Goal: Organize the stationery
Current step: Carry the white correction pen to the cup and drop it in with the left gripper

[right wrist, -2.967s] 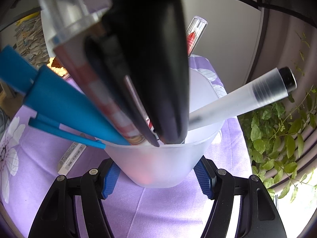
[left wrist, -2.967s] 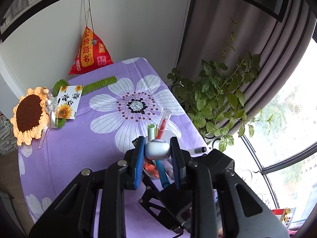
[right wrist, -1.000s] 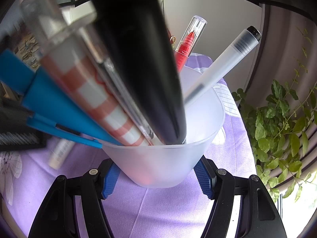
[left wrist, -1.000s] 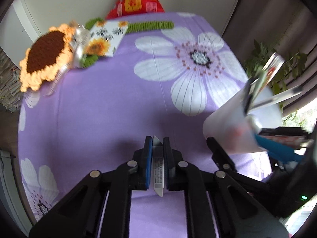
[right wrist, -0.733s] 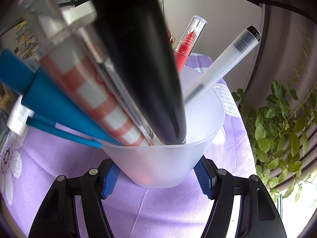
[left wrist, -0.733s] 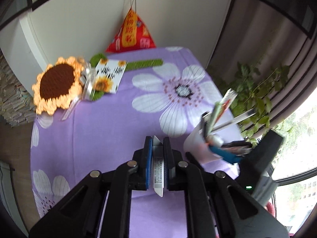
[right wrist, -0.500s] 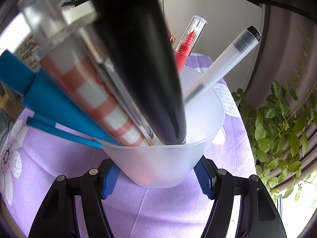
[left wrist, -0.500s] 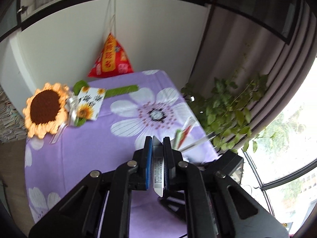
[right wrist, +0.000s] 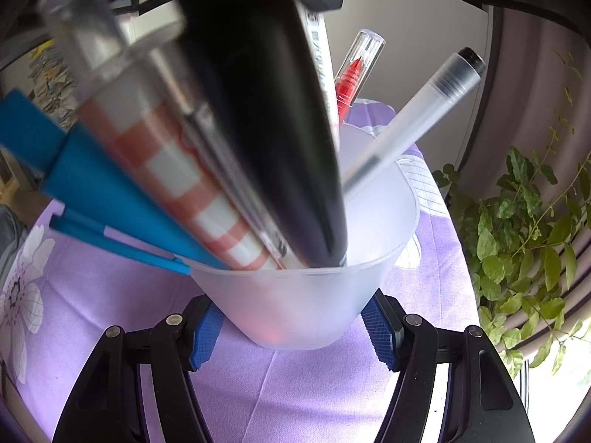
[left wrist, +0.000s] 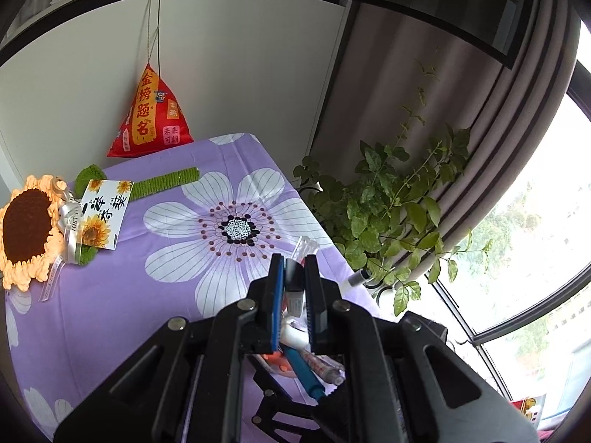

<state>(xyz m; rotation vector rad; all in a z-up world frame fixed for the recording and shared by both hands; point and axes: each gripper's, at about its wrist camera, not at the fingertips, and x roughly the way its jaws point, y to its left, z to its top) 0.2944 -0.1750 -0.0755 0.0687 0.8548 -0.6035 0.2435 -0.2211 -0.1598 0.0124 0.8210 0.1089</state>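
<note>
Purple flower-print tablecloth (left wrist: pixel 122 295) covering a table set in a white-walled corner; crochet sunflower (left wrist: pixel 27 227) far left, red pyramid pouch (left wrist: pixel 149 116) at the wall, leafy plant (left wrist: pixel 391 203) and curtain (left wrist: pixel 480 85) right. Left gripper (left wrist: pixel 294 284) pinching a white pen (left wrist: pixel 294 301) above the frosted cup (right wrist: pixel 310 288). Right gripper (right wrist: pixel 291 325) clamping that cup, full of pens, near the table's right edge

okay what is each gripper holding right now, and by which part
The left gripper pinches a white labelled pen just below its black cap. The right gripper clamps the frosted plastic cup of pens by its lower sides near the base.
</note>
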